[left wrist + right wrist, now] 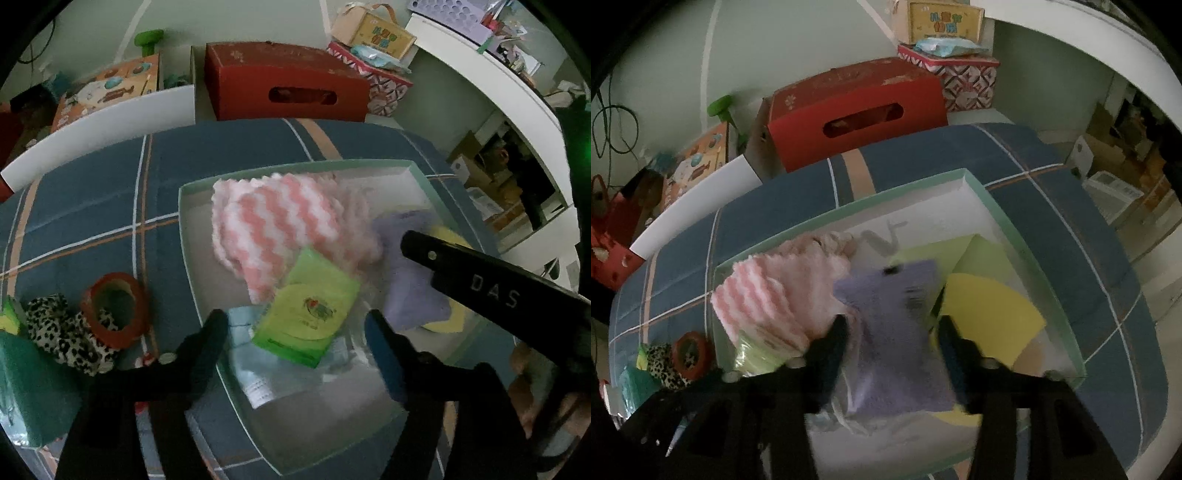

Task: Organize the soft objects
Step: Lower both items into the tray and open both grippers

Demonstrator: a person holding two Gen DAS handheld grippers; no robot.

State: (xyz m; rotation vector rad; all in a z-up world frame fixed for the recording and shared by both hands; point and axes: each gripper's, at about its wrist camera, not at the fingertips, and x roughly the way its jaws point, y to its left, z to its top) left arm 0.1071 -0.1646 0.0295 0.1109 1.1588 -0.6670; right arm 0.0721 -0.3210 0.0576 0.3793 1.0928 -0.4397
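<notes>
Plaid bedding in blue, crossed with white and tan lines, covers the bed (110, 192) where a shallow box (183, 221) with a pale green rim takes in soft goods. Nearest the left camera, the left gripper (295, 336) hangs spread over the box's near edge, its tongs either side of a green tissue packet (308, 314) without touching it, likely just let go or about to be picked. Under the packet lies a pale blue cloth (255, 373). Behind it, toward the box's middle, sits a pink-and-white zigzag towel (280, 221), folded and blurred.

On the right side of the box, the right gripper (892, 347) has its tongs standing apart around a purple cloth (897, 332); whether the pads press the fabric cannot be told (motion blur softens the edges). Yellow foam sheets (990, 317) lie flat beneath and beyond the cloth, near the box's right wall, a sensible base layer for softer pieces.

Off the box, by the bed's left edge, a leopard-print cloth (62, 332) and a red tape roll (114, 306) wait beside a green sponge (29, 387). Farther back, past the bed's far edge, a red carton (284, 85) stands against the wall.
</notes>
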